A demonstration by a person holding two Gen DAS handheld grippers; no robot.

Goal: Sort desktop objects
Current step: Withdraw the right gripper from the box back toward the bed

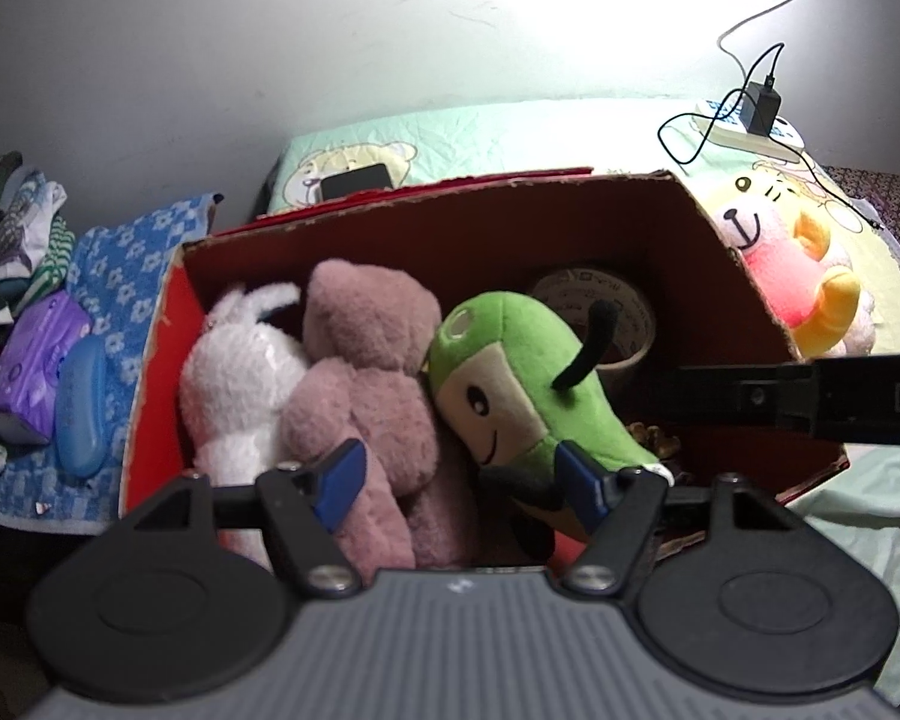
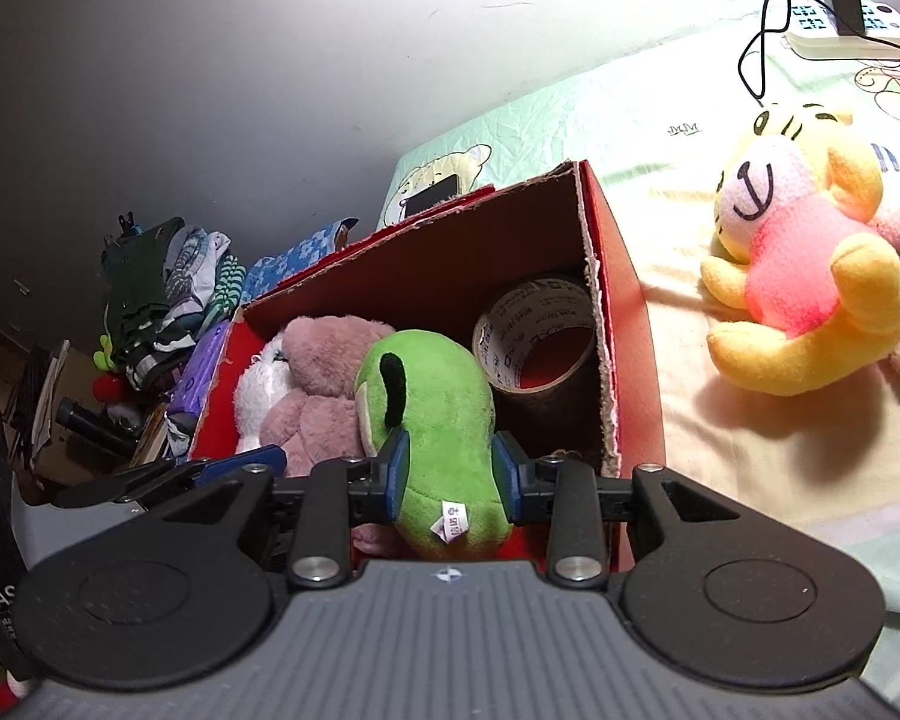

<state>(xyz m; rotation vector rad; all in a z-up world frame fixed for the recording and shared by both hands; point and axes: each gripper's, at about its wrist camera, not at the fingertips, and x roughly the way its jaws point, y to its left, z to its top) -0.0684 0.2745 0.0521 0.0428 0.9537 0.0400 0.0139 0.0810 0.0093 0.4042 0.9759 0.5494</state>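
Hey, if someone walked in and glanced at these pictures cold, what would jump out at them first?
Probably the bright green plush toy, pinched in the right hand-held gripper over the red cardboard box, beside a pink plush and a white one. Next, the yellow bear in a pink shirt, lying on the bedsheet right of the box.

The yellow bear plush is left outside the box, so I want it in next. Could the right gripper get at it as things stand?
Probably not yet: the right gripper has its jaws shut on the green plush over the red box. Once that is let go, the yellow bear plush lies in the open on the bedsheet, nothing covering it.
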